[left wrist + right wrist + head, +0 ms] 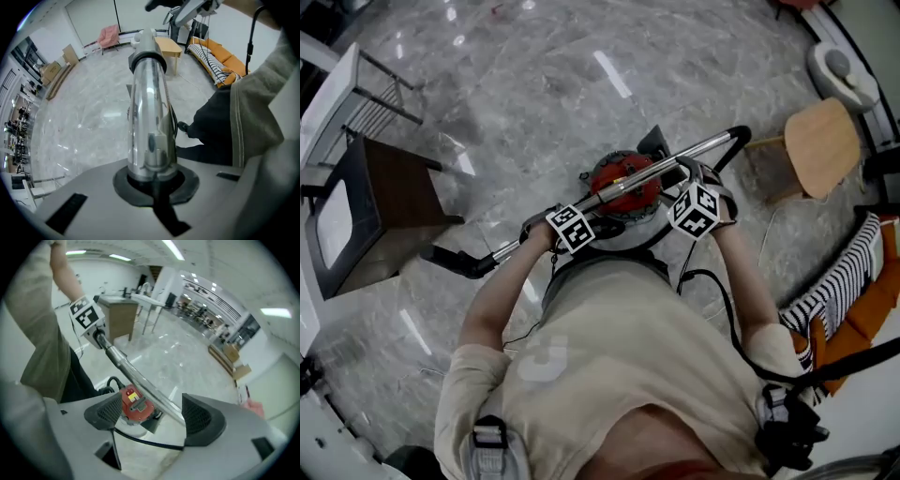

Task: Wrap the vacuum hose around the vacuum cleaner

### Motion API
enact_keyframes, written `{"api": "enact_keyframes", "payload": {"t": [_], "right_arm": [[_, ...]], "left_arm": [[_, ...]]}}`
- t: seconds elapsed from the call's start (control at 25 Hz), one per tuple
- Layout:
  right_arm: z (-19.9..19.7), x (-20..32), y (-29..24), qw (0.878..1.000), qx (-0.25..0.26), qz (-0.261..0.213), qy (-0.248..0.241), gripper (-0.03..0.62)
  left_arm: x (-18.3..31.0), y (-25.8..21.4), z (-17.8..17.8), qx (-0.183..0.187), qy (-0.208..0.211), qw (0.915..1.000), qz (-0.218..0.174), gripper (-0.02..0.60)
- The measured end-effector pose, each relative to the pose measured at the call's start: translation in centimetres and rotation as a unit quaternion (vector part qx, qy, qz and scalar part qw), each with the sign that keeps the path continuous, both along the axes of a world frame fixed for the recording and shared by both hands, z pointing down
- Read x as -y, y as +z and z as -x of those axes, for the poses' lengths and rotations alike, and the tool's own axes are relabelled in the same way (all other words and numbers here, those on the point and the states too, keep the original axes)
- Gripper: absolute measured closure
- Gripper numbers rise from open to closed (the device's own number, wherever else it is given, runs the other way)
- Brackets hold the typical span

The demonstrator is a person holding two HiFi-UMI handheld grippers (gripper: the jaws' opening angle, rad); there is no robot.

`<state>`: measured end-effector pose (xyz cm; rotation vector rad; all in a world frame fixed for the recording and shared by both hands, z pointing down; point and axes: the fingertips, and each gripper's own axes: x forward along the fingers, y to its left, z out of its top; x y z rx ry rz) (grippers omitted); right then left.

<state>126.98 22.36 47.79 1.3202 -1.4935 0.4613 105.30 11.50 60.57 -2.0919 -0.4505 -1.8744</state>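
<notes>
The left gripper [152, 182] points straight down, its jaws together and clamped on the chrome tube [147, 108], which fills the gap between the dark pads. In the head view the tube slants from a black end at lower left up to a curved handle at upper right. The red vacuum [623, 183] stands on the marble floor [534, 94] under the tube's middle, between the two grippers. The right gripper [152, 416] has its jaws wide apart; the tube passes between them, nearer the right-hand pad, and neither pad presses on it. A thin black cable [140, 438] crosses the gap below.
</notes>
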Motion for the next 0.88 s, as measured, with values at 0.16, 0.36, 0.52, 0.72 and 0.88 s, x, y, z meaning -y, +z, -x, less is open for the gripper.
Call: {"api": "enact_keyframes", "payload": {"t": [0.16, 0.36, 0.52, 0.72, 0.88], "right_arm": [[3.1, -2.2, 0.9, 0.983, 0.118, -0.038, 0.134, 0.201], [6.3, -4.5, 1.6, 0.952, 0.195, -0.059, 0.229, 0.400], [6.4, -5.6, 2.0, 0.951, 0.194, -0.060, 0.232, 0.567], [6.3, -7.2, 3.2, 0.948, 0.227, -0.056, 0.216, 0.568], [5.4, -8.2, 4.1, 0.946, 0.258, -0.056, 0.186, 0.568]], "left_arm": [[2.6, -0.3, -2.2, -0.022, -0.019, 0.9989, 0.036, 0.574], [4.6, 0.3, -3.8, -0.009, -0.059, 0.9960, 0.066, 0.574], [6.9, 2.3, -2.3, 0.025, -0.115, 0.9908, 0.067, 0.573], [9.2, 3.0, 1.8, 0.072, -0.220, 0.9713, 0.055, 0.573], [8.8, 2.9, 6.6, 0.122, -0.305, 0.9433, 0.046, 0.572]]}}
